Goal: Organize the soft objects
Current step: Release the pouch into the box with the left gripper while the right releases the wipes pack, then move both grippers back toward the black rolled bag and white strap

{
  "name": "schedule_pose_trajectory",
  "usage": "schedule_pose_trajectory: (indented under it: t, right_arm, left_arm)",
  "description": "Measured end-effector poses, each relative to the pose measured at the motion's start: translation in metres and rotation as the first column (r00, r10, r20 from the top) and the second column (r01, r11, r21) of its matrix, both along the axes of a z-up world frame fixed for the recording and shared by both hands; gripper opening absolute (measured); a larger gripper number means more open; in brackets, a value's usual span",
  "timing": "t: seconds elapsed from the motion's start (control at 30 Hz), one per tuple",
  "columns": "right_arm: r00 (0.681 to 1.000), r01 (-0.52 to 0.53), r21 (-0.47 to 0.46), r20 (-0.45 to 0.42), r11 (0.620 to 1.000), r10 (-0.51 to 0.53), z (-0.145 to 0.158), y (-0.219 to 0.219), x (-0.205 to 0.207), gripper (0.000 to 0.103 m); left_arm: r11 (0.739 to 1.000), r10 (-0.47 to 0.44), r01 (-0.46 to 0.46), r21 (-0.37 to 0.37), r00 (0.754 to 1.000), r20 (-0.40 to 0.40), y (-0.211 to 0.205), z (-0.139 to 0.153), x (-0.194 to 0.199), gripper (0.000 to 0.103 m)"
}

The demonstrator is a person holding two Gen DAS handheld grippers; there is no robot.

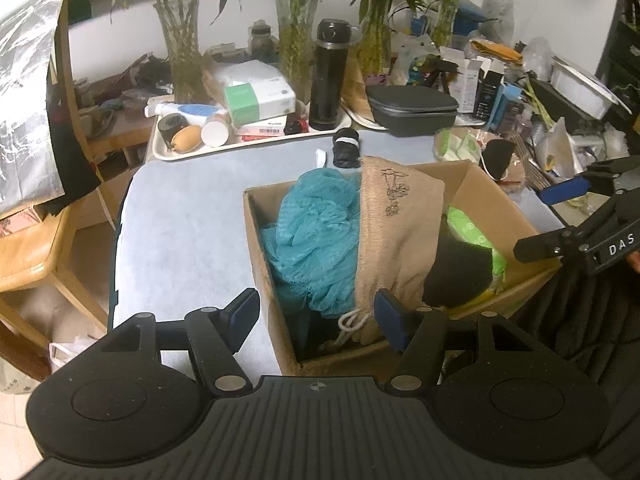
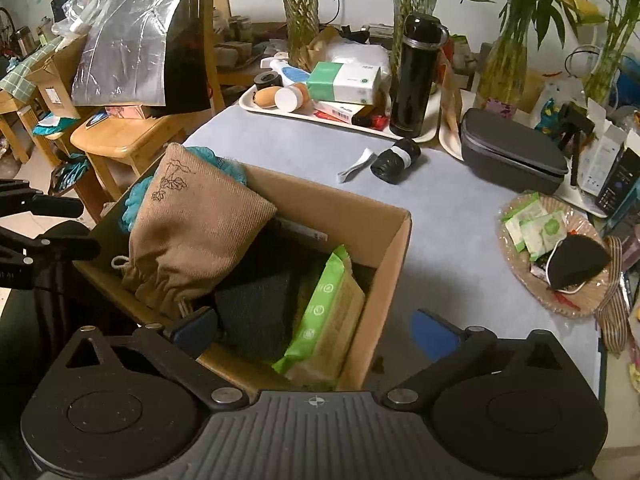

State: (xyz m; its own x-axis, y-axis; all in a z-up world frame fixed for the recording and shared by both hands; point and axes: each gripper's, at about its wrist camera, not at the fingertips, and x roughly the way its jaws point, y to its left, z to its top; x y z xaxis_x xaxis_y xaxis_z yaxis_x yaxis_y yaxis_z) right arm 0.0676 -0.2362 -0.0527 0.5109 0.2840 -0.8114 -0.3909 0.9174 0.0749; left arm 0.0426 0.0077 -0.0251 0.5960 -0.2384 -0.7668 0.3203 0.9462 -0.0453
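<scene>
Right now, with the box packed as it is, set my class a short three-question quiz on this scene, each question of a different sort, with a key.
1. True or false: the tan drawstring pouch lies flat on the table outside the cardboard box.
2. Multiple choice: what lies on the table between the box and the tray? A) a black roll with a white band B) a red cup C) a pair of scissors
3. Fill in: the netted bath sponge in the box is ____ in colour.

Key
1. False: it rests in the box, leaning over the other things.
2. A: the black roll.
3. Teal.
</scene>
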Motion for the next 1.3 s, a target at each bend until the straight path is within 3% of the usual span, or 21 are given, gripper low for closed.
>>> schedule_pose_trajectory:
  t: [0.2,0.3,0.4,1.3]
  right_arm:
    - [0.998,0.019,0.013,0.054,1.000,-0.020,0.004,-0.007,-0.003,0.103]
    - [0.997,0.039,0.011,0.069,0.999,-0.040,0.005,-0.010,0.001,0.103]
    - [0.995,0.067,0.014,0.072,0.998,-0.067,0.005,-0.013,0.006,0.103]
    - [0.989,0.147,0.002,0.036,0.989,-0.147,-0.002,-0.019,0.071,0.103]
  left_arm:
    - [1.000,-0.021,0.021,-0.008,0.999,0.026,-0.002,0.002,0.004,0.063]
    - [1.000,-0.018,0.018,-0.009,0.999,0.031,-0.002,0.002,0.010,0.072]
    - [1.000,-0.012,0.012,-0.016,0.999,0.038,-0.002,0.003,0.015,0.074]
    - [0.998,0.015,-0.017,-0.066,0.999,-0.041,0.008,0.014,0.095,0.074]
